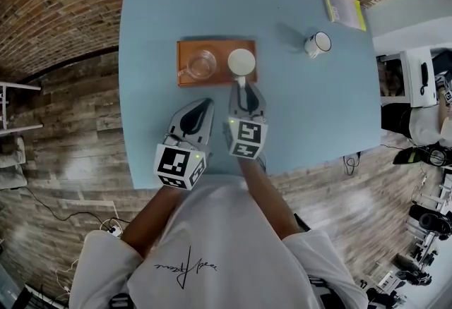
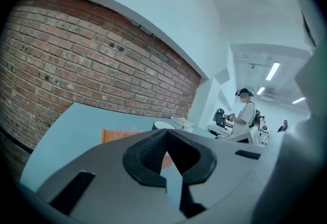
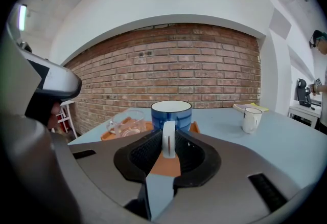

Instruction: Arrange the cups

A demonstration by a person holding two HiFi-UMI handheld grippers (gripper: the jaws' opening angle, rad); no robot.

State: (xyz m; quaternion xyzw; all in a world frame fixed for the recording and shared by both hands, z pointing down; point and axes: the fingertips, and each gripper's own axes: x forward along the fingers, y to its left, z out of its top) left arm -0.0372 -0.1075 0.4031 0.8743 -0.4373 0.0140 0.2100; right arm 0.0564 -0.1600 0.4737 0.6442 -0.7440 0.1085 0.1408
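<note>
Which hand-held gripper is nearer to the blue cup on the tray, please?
Right: the right hand-held gripper clamps the handle of the blue cup; the left hand-held gripper is shut, short of the tray.

Glossy blue cup [image 3: 171,113], matt wooden tray [image 1: 219,47]

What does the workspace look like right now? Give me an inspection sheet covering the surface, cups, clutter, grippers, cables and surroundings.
Surface: light blue table, no spills seen.
Job's things: glass cup and blue mug side by side on the wooden tray; white mug stands apart on the table, to the right of the tray.
Clutter: yellow-edged booklet near the far right corner.
Grippers: left gripper shut with nothing in it, just short of the tray; right gripper shut on the blue mug's handle.
Cables: black cable on the floor to the person's left.
Surroundings: brick wall, wooden floor, another person standing by distant desks.
</note>
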